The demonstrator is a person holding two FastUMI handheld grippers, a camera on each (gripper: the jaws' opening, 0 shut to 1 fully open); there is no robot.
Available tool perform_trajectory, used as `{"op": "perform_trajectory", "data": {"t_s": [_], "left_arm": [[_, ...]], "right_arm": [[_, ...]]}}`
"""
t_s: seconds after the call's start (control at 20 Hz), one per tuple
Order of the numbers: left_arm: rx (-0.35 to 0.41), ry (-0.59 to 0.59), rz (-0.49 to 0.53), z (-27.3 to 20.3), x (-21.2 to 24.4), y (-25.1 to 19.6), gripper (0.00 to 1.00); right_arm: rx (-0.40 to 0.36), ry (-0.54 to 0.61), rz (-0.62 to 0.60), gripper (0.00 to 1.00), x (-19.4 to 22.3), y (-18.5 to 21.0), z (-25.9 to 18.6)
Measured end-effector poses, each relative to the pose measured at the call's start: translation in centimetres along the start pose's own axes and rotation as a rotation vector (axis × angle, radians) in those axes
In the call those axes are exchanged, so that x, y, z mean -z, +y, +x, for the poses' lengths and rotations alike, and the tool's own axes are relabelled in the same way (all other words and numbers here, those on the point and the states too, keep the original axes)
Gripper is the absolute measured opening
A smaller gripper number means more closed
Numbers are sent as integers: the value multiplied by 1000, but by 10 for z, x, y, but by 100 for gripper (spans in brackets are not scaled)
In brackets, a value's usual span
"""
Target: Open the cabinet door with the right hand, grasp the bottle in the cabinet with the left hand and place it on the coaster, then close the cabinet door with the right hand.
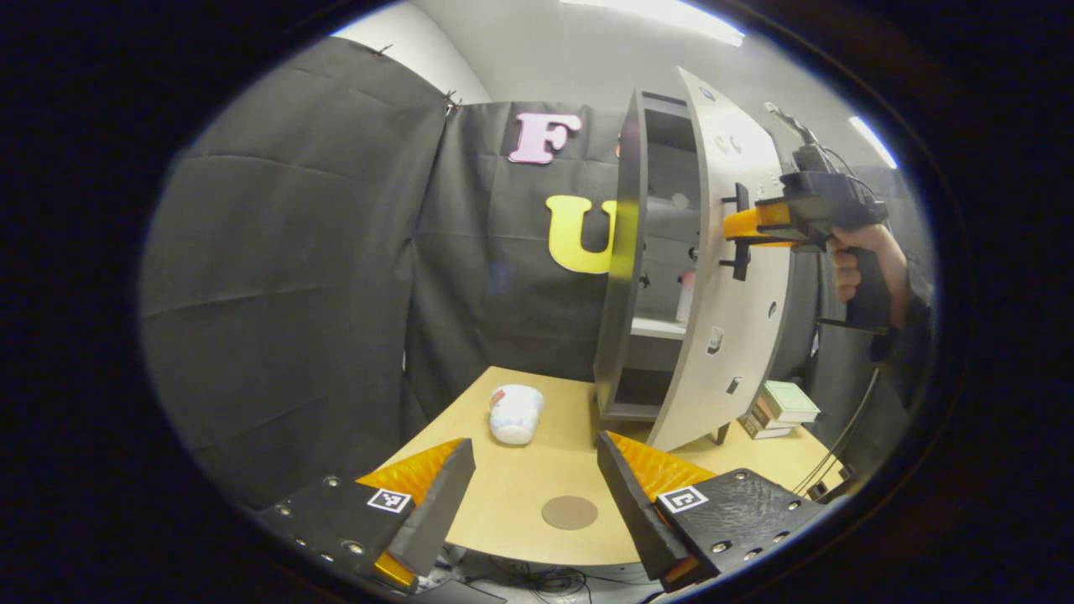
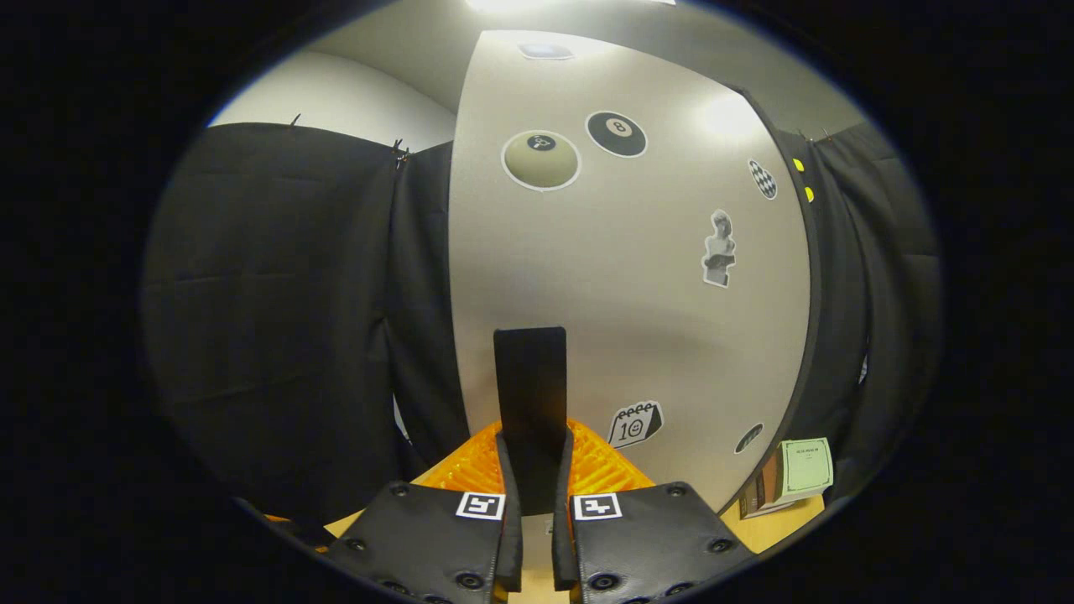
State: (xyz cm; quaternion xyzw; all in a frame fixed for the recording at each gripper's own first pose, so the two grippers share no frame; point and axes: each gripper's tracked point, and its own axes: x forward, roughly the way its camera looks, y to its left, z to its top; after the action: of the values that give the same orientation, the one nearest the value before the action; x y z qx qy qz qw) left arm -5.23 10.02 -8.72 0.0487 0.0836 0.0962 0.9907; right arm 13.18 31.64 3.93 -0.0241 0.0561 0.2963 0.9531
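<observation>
Your right hand-held gripper has its two fingers closed on the dark upright door handle, which rises straight ahead of it between the fingers; behind the handle the pale cabinet door spreads wide, with stickers dotted above and to the right. From your left hand-held gripper view, that same right hand-held gripper sits up and to the right, with your hand behind it, gripping the handle on the cabinet door, which stands swung partway out from the cabinet. Your left hand-held gripper is spread wide with nothing between its fingers, hovering over the near edge of the bench. The round brown coaster lies on the bench just ahead, between the fingers. A white cup lies on its side farther ahead, slightly left. Inside the cabinet, ahead and to the right, something pale and slim stands on the shelf; it may be the bottle, but you cannot tell for sure. A stack of books rests on the bench beyond the door, far right.
</observation>
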Motion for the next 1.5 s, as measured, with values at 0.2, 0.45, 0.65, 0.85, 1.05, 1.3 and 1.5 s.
{"op": "perform_trajectory", "data": {"t_s": [0.2,0.45,0.65,0.85,1.05,1.3,1.5], "left_arm": [[39,11,23,14,-4,-14,91],[87,-16,18,32,-27,-31,89],[120,-22,17,50,-35,-45,89],[159,-11,37,65,-37,-67,89],[207,4,51,74,-32,-90,91],[255,23,44,80,-25,-106,91],[269,15,69,82,-25,-125,89]], "right_arm": [[-15,-6,-10,16,2,-7,-18],[-25,-14,7,14,5,-21,-53],[-18,-15,47,16,7,-39,-85],[22,-40,71,16,8,-63,-112],[82,-58,116,13,9,-90,-133],[169,-53,88,15,6,-116,-153],[200,-65,119,14,6,-141,-162]]}}
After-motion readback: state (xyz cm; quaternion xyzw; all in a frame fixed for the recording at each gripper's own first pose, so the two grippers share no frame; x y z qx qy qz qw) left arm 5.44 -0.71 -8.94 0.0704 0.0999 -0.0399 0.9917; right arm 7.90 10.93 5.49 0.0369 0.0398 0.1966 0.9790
